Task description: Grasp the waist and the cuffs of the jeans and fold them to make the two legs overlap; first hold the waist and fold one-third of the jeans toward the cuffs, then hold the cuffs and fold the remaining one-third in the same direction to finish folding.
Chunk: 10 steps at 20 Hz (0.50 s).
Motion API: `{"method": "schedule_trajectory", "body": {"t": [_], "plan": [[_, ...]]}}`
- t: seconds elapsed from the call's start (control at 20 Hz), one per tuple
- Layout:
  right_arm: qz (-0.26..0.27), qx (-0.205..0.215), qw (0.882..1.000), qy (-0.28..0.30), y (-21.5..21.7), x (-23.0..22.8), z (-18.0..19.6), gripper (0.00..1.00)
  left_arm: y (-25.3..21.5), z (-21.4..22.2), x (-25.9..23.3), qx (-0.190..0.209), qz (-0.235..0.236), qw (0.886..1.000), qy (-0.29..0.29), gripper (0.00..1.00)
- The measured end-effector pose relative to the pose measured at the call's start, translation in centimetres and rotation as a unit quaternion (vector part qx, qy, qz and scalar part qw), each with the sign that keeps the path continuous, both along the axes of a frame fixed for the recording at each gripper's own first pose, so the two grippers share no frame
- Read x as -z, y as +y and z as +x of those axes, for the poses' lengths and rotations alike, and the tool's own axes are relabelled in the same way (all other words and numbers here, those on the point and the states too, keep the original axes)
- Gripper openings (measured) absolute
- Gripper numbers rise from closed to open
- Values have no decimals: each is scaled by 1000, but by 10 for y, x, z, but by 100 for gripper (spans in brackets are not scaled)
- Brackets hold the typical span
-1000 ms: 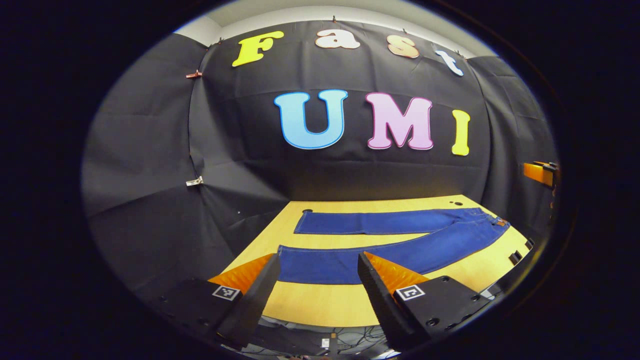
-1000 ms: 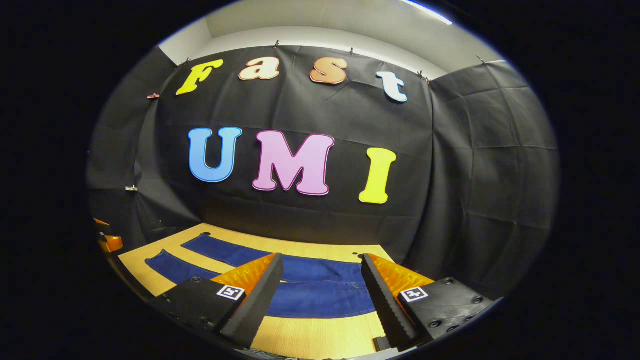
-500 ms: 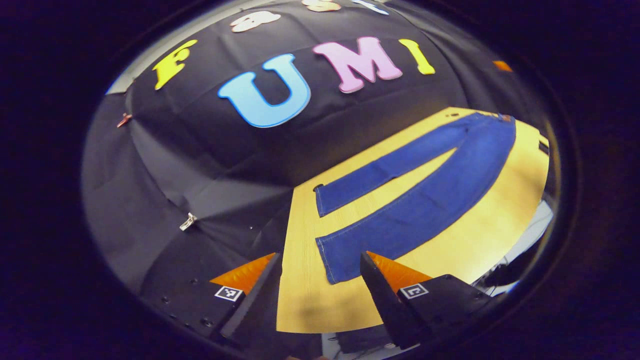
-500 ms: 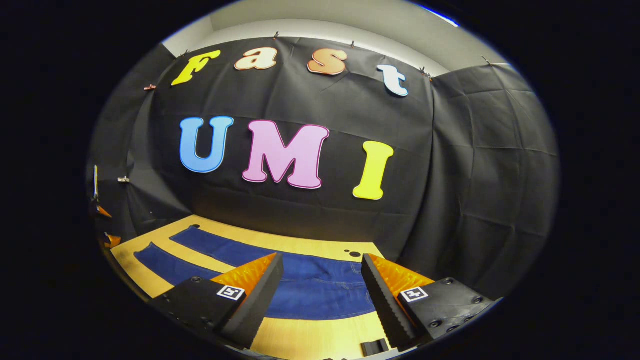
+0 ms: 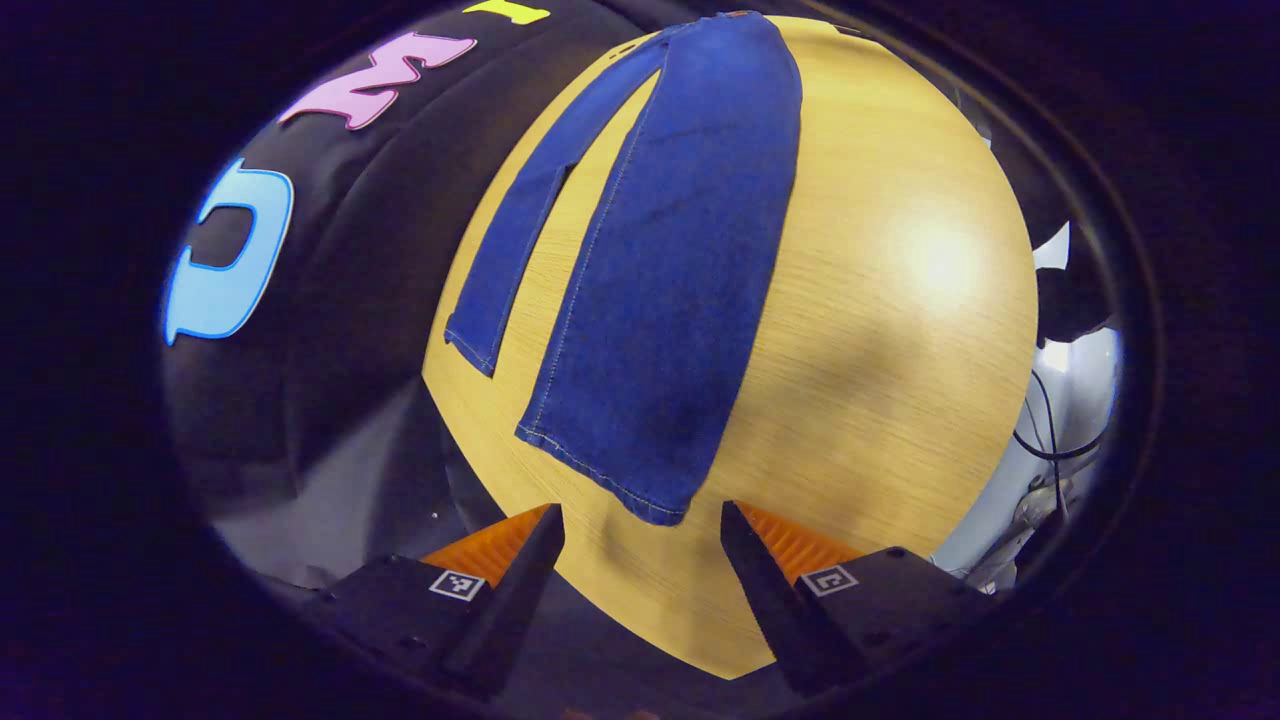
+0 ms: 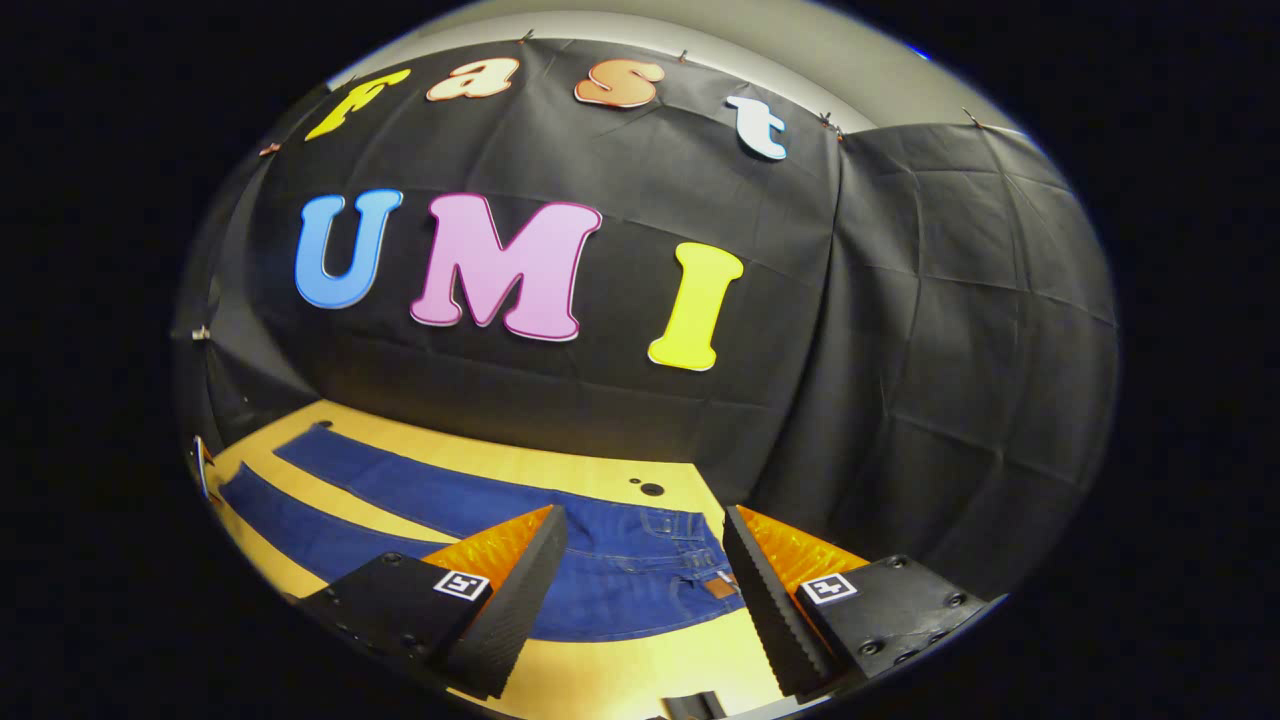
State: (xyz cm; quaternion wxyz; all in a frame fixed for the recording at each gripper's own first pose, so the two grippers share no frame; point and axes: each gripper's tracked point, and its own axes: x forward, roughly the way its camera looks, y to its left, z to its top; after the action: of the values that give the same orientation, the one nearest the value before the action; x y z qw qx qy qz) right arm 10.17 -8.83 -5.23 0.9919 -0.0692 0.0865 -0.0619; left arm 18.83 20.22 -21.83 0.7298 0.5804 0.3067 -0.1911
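Blue jeans (image 5: 660, 270) lie flat on a wooden table (image 5: 880, 330), legs spread apart. In the left gripper view my left gripper (image 5: 640, 525) is open, hovering just short of the near leg's cuff (image 5: 610, 480); the far leg's cuff (image 5: 470, 350) lies to its left. In the right gripper view the jeans (image 6: 610, 570) show their waist (image 6: 705, 560) with a brown patch. My right gripper (image 6: 645, 545) is open above that waist end, nothing between its fingers.
The black cloth wall (image 6: 600, 400) stands close behind the table's far edge. Small dark holes (image 6: 650, 489) mark the tabletop near the waist. Cables (image 5: 1050, 440) hang beyond the table's edge in the left gripper view.
The left gripper has swung and tilted down toward the near leg's cuff, which now lies just ahead of its fingers. The right gripper moved closer over the waist. Both stayed open.
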Motion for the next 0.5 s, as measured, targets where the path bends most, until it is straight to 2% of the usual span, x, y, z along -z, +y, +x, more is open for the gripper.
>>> {"method": "schedule_trajectory", "body": {"t": [0.05, 0.15, 0.2, 0.3, 0.35, 0.4, 0.45, 0.5], "plan": [[-12, 3, 1000, 5, -8, 3, 5, 96, -3, 13, 0, 12, 6, 1000, -4, 98], [-26, 12, 1000, 5, -24, 3, 14, 94, -11, 30, 0, 28, 21, 999, -1, 91], [-36, 15, 999, 2, -32, 3, 21, 96, -15, 33, 1, 31, 21, 999, 9, 90], [-68, 17, 997, 10, -49, 10, 33, 96, -17, 37, 6, 32, 18, 999, 31, 78], [-83, 17, 996, 15, -58, 15, 38, 96, -18, 39, 5, 37, 19, 998, 39, 69], [-95, 15, 995, 18, -66, 18, 43, 94, -18, 42, 6, 40, 19, 998, 53, 65], [-106, 15, 994, 21, -73, 23, 49, 96, -18, 42, 7, 41, 16, 997, 70, 61], [-114, 15, 993, 26, -80, 29, 53, 96, -18, 41, 9, 37, 11, 995, 89, 60]]}}
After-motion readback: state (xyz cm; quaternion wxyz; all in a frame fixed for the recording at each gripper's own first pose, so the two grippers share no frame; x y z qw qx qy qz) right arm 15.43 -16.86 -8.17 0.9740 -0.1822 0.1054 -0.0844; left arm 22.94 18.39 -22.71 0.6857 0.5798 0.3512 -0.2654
